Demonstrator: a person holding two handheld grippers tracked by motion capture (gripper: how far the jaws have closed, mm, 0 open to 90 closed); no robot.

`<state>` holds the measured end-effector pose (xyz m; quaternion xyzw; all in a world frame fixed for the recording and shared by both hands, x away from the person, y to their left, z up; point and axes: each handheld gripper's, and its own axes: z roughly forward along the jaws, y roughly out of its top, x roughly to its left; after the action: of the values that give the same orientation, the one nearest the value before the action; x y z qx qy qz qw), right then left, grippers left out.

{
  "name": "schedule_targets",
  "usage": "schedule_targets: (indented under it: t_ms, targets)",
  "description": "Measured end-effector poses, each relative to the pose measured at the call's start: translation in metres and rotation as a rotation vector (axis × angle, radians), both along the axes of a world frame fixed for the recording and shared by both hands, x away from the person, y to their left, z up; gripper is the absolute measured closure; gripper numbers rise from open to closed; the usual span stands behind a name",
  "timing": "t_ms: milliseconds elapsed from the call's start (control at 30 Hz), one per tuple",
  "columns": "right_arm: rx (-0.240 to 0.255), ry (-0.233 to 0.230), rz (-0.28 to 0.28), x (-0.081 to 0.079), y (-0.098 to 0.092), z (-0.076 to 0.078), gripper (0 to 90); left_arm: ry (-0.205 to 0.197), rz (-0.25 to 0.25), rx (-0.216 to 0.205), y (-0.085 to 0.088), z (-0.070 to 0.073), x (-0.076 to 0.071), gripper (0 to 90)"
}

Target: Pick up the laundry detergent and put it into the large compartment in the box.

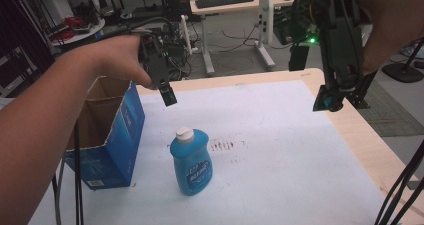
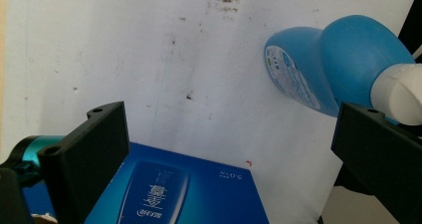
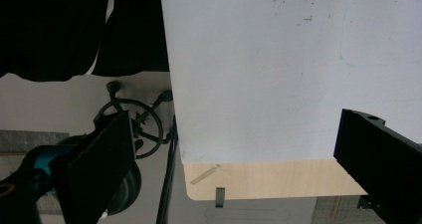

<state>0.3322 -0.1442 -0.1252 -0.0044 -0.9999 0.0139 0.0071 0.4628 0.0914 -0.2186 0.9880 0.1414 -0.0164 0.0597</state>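
While both grippers hover agape, empty: white table sheet [image 1: 280, 150] stained, possibly rust; desks behind.

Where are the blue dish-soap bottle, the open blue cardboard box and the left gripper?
blue dish-soap bottle [image 1: 192, 164], high view, front label.
open blue cardboard box [image 1: 125, 130], high view, blue side wall.
left gripper [image 1: 168, 96], high view, jaw tips.
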Motion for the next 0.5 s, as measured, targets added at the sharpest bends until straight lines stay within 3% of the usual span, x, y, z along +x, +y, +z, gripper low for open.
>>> schedule_targets:
  t_ms: [200,400,500]
  targets:
    - [0.008,-0.010,-0.001,-0.002,-0.001,0.001,1.8,0.005,0.012,0.002,0.002,0.001,-0.002,1.8]
    - [-0.005,-0.011,0.002,0.001,0.000,-0.002,1.8,-0.018,0.030,-0.011,0.008,0.009,-0.008,1.8]
    - [-0.003,-0.017,0.004,0.000,0.000,-0.002,1.8,-0.018,0.070,-0.018,0.011,0.015,-0.019,1.8]
